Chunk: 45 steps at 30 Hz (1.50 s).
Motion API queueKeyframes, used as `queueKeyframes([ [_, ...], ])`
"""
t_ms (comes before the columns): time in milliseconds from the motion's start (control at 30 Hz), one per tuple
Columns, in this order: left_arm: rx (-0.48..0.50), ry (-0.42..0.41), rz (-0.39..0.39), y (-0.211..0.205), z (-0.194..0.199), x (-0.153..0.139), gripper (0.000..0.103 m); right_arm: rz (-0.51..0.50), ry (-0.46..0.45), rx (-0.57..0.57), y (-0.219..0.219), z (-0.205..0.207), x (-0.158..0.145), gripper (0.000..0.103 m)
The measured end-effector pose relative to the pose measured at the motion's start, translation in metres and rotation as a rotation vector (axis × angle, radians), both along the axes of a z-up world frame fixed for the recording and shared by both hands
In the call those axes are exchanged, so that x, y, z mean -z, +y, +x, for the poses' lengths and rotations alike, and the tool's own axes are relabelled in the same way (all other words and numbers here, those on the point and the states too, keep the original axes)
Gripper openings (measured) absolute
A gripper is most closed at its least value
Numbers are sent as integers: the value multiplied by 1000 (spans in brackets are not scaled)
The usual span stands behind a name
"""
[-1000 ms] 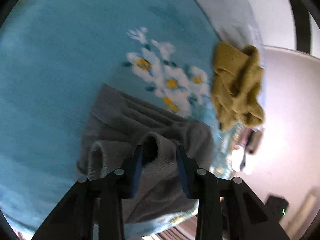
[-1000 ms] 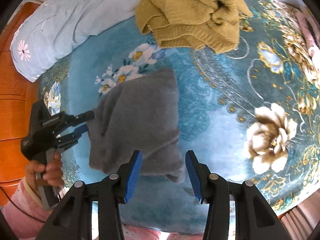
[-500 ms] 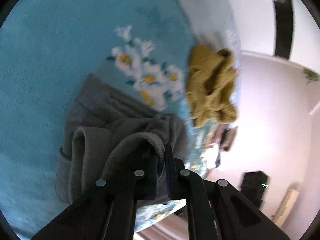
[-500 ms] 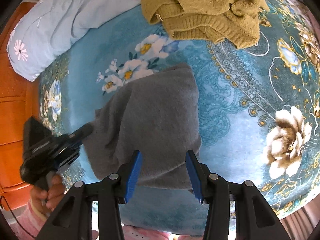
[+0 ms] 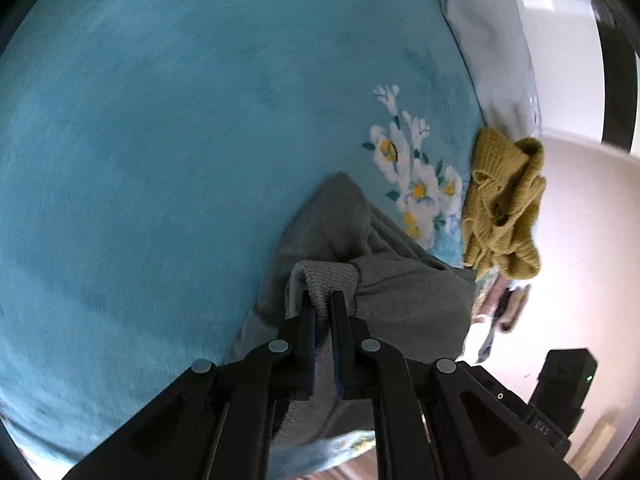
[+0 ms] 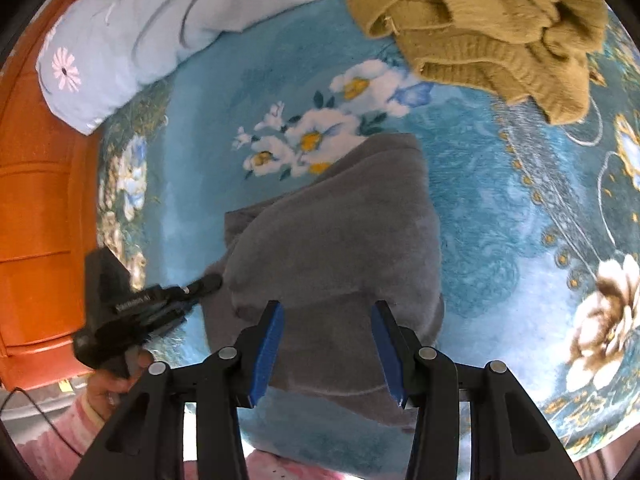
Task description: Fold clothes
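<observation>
A grey garment [image 6: 340, 232] lies partly folded on the teal flowered blanket [image 6: 520, 208]. In the left wrist view my left gripper [image 5: 323, 298] is shut on a ribbed edge of the grey garment [image 5: 400, 292], and the cloth bunches up between the pads. The right wrist view shows that same left gripper [image 6: 208, 282] at the garment's left side, held by a hand [image 6: 108, 384] in a pink sleeve. My right gripper [image 6: 328, 312] hangs open over the garment's near edge, its blue pads wide apart and pressing on nothing.
A crumpled mustard knit sweater [image 6: 480, 20] lies further back on the blanket, also visible as the mustard sweater [image 5: 504, 208] at the right. A pale blue pillow [image 6: 160, 20] sits at the back left, beside an orange wooden headboard [image 6: 40, 200]. The bed's edge runs just below both grippers.
The left jaws closed on the grey garment's ribbed edge and then shifted with it. The right gripper came down nearer the garment, still equally open.
</observation>
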State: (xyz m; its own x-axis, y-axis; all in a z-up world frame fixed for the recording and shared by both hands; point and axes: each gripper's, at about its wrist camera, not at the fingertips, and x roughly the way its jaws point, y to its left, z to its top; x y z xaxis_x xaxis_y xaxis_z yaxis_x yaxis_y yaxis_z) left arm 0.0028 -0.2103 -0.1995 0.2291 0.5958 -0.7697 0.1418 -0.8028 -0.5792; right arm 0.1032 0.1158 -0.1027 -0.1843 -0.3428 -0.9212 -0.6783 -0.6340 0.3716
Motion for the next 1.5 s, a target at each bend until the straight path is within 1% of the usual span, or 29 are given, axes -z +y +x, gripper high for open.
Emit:
queueKeyframes([
  [100,47,21,-27,13,-12,1,7,-1,-39,8,6,-4,19,49],
  [267,64,14,-71,17,-21,18,11,-33,-94,19,14,-4,51,49],
  [333,63,8,-93,21,-21,22,11,-33,-116,5,14,-6,61,49],
  [433,58,0,-114,23,-21,20,12,-24,-137,-4,12,-9,65,51],
  [500,57,-8,-126,23,-20,15,15,-16,-134,5,11,-8,57,51],
  [600,61,9,-109,17,-17,-4,16,19,-65,7,5,2,31,51],
  [700,85,83,-76,8,-7,-33,16,63,-12,-21,-7,16,9,51],
  [767,94,125,-28,6,4,-51,16,101,19,-50,-20,28,-4,51],
  [800,115,140,-6,6,11,-58,16,115,28,-64,-26,33,-9,51],
  [833,157,157,7,10,21,-64,16,124,27,-73,-32,39,-10,51],
  [900,240,181,12,22,36,-69,16,136,19,-83,-38,50,-7,51],
  [967,326,182,-10,39,53,-62,16,140,0,-71,-42,56,1,51],
  [1033,363,180,-55,47,59,-48,16,137,-18,-53,-45,61,11,51],
  [1100,385,187,-113,44,63,-31,16,128,-35,-38,-44,64,25,51],
  [1133,376,177,-128,42,62,-20,16,127,-45,-34,-43,65,33,51],
  [1200,355,158,-154,40,60,-1,11,124,-61,-28,-42,67,48,51],
  [1233,340,153,-158,38,58,4,5,126,-63,-22,-42,68,53,51],
  [1267,326,147,-161,37,56,9,2,129,-62,-15,-43,69,57,51],
  [1333,314,140,-146,34,54,12,2,135,-55,1,-44,71,62,53],
  [1433,303,127,-128,31,54,12,2,128,-33,9,-45,74,61,59],
  [1500,281,102,-119,28,52,7,2,110,-38,12,-43,74,57,59],
])
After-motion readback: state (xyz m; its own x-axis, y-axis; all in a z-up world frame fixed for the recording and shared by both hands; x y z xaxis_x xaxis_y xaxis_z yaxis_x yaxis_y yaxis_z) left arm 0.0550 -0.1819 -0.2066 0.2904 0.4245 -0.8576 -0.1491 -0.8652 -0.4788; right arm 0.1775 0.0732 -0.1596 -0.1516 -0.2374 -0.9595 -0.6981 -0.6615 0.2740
